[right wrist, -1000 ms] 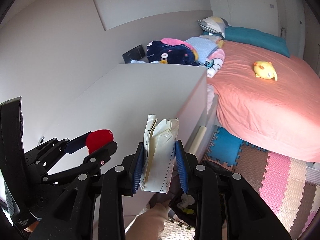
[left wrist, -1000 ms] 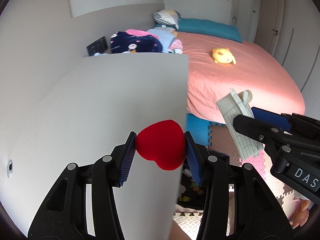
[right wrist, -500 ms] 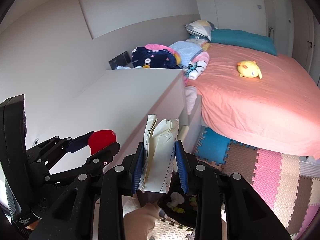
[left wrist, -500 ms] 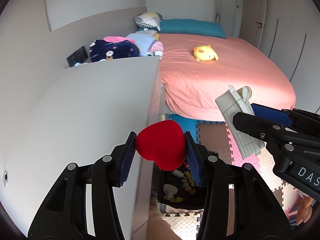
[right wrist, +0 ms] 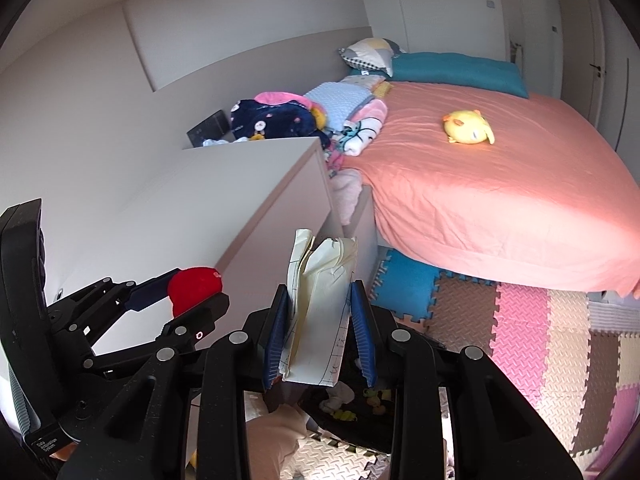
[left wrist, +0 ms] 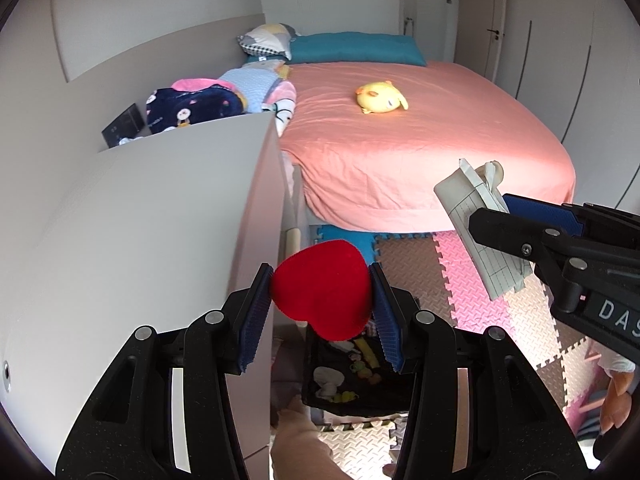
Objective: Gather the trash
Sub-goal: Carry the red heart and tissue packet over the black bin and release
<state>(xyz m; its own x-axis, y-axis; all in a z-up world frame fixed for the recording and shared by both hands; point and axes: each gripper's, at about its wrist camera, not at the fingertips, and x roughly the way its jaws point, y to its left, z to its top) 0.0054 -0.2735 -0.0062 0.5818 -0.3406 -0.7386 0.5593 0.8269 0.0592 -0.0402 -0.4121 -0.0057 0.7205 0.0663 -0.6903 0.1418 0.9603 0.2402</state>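
While both hands are travelling over the dark open trash bag (left wrist: pixel 352 384) on the floor beside the pale grey desk (left wrist: pixel 120 240), each claw is carrying one item. The left claw (left wrist: pixel 320 300) is gripping a red heart-shaped plush piece (left wrist: pixel 322 294), its blue ribbed pads pressing on both flanks. The right claw (right wrist: pixel 318 320) is clamping a folded cream paper wad with ruled lines (right wrist: pixel 320 304), which is standing upright between its pads.

To do this step well, the person should be bringing each claw directly above the bag mouth before releasing, since the bag is sitting low and partly hidden behind the fingers in both wrist views. Judging from the layout, the desk edge is just beside the left claw, so drifting away from it should prevent the heart from landing on the desk top. The paper is light and may flutter; lowering close to the opening before letting go is advisable. Releasing one claw at a time keeps each drop in sight.

Readable writing: white letters "DAS" are showing on the right claw body (left wrist: pixel 616 314) in the left wrist view. A small label on the left claw housing in the right wrist view is too small to read. Nothing legible is appearing on the paper.
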